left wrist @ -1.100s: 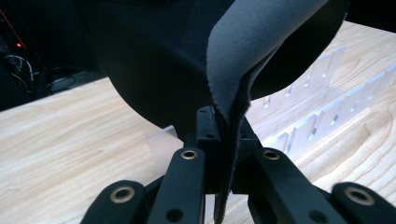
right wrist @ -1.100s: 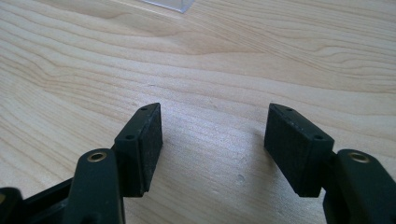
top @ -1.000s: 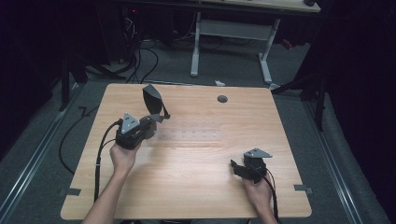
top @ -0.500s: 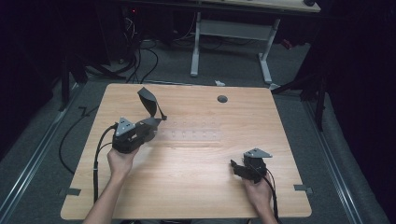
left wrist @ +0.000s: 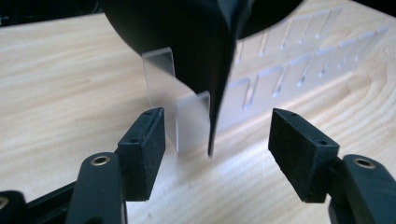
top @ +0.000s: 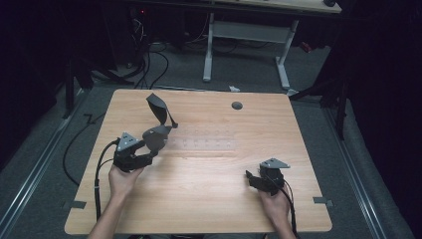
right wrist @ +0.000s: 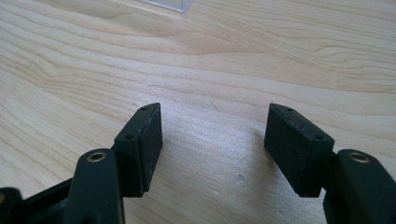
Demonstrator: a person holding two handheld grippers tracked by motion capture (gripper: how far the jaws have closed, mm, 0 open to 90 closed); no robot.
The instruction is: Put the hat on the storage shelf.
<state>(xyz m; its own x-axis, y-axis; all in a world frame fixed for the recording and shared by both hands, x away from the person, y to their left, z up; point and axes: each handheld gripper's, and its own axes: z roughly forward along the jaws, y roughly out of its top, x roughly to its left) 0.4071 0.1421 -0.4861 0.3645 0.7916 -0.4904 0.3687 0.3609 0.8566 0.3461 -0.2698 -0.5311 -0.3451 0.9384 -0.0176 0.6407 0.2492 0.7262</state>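
Note:
A thin dark curved piece (top: 159, 107) stands tilted at the table's left middle, with a greyer part (top: 157, 137) lower down. Its edge (left wrist: 217, 93) rests by clear upright tabs (left wrist: 194, 121) of a transparent slotted rack (top: 209, 144) that lies flat on the wood. My left gripper (top: 152, 149) is right behind it. Its jaws have just been opening and now stand open on either side of the edge, with neither pad (left wrist: 144, 149) touching it. My right gripper (top: 251, 178) rests open near the front right, with bare wood between its pads (right wrist: 294, 140).
The wooden table (top: 199, 199) has a round cable hole (top: 237, 105) at the back. A corner of the clear rack (right wrist: 168, 4) lies ahead of the right gripper. Beyond the table are a white desk frame (top: 244, 30) and floor cables (top: 149, 59).
The left gripper's jaws opened and let go of the dark piece. The left hand drew back a little toward the person and to the left. The right hand kept still.

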